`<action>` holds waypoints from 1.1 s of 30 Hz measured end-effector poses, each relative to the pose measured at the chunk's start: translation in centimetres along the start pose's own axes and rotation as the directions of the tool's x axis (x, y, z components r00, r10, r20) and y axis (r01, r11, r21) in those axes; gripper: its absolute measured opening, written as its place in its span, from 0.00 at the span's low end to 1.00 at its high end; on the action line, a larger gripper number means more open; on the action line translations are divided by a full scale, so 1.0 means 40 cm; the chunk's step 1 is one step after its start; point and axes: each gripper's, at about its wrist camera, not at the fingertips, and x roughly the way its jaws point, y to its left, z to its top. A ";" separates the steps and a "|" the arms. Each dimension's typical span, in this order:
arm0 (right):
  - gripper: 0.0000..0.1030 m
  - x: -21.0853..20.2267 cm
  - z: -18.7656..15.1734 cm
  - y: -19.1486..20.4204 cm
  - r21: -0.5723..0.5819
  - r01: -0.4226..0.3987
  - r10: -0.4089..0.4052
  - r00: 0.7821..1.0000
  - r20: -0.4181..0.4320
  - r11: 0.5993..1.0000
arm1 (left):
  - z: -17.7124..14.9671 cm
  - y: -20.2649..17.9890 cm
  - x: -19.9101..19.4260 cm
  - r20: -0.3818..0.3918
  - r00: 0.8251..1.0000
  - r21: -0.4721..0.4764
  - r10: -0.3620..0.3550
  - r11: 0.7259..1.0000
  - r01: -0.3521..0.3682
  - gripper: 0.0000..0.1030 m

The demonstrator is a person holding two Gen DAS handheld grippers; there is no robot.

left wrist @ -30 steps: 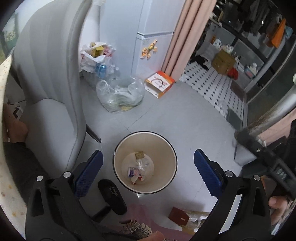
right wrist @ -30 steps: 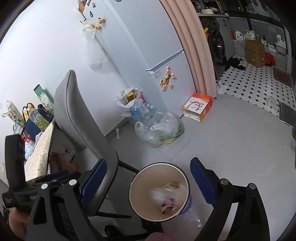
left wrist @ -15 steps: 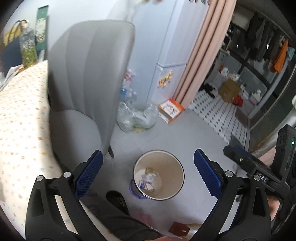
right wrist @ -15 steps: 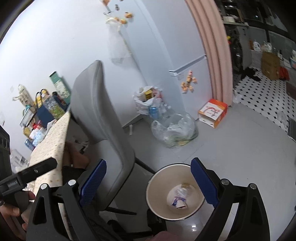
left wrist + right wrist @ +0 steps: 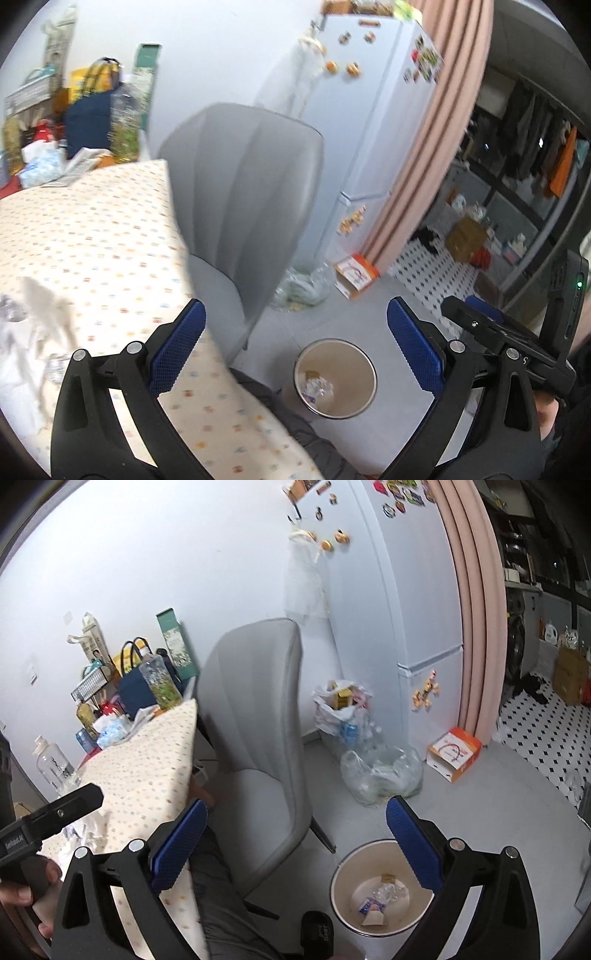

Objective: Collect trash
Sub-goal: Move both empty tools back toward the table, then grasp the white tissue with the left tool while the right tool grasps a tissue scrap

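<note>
Floor-standing wastebasket [image 5: 335,378] holds wrappers; only the left view shows white surface litter [image 5: 40,314]; both tools [image 5: 295,347] [image 5: 295,843] hang spread, empty.

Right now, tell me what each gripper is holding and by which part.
Nothing is held. The left gripper and right gripper both stand open with nothing between their pads; the trash already lies in the bin.

One bin [image 5: 382,886], perhaps four scraps [image 5: 380,897]
</note>
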 end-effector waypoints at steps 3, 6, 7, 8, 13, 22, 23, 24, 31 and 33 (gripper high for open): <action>0.93 -0.007 -0.001 0.055 -0.025 -0.013 0.013 1.000 0.002 1.000 | 0.003 0.060 -0.056 0.037 0.999 -0.046 0.019 0.999 -0.017 0.95; 0.93 -0.010 -0.010 0.112 -0.061 -0.032 0.032 0.999 -0.004 0.998 | -0.007 0.112 -0.111 0.070 0.995 -0.090 0.065 0.994 -0.059 0.95; 0.93 -0.011 -0.012 0.139 -0.077 -0.048 0.047 0.999 -0.008 0.996 | -0.013 0.123 -0.126 0.080 0.994 -0.101 0.073 0.993 -0.065 0.95; 0.93 -0.010 -0.012 0.158 -0.087 -0.062 0.062 0.998 -0.011 0.994 | -0.020 0.142 -0.147 0.096 0.991 -0.115 0.088 0.990 -0.077 0.95; 0.93 -0.008 -0.031 0.266 -0.142 -0.120 0.118 0.993 -0.025 0.983 | -0.057 0.230 -0.231 0.139 0.977 -0.171 0.159 0.976 -0.135 0.95; 0.93 0.030 -0.078 0.419 -0.210 -0.241 0.213 0.966 -0.145 0.947 | -0.118 0.356 -0.295 0.150 0.970 -0.243 0.191 0.958 -0.151 0.95; 0.93 0.034 -0.084 0.429 -0.219 -0.250 0.219 0.963 -0.156 0.943 | -0.123 0.368 -0.296 0.146 0.969 -0.246 0.199 0.956 -0.159 0.95; 0.93 0.040 -0.091 0.445 -0.230 -0.259 0.224 0.960 -0.167 0.938 | -0.128 0.385 -0.297 0.137 0.969 -0.255 0.208 0.952 -0.168 0.95; 0.93 0.089 -0.124 0.522 -0.249 -0.305 0.250 0.941 -0.230 0.919 | -0.164 0.494 -0.316 0.103 0.961 -0.324 0.257 0.922 -0.212 0.87; 0.92 0.105 -0.128 0.539 -0.252 -0.320 0.260 0.934 -0.246 0.913 | -0.183 0.532 -0.309 0.070 0.959 -0.353 0.276 0.906 -0.235 0.83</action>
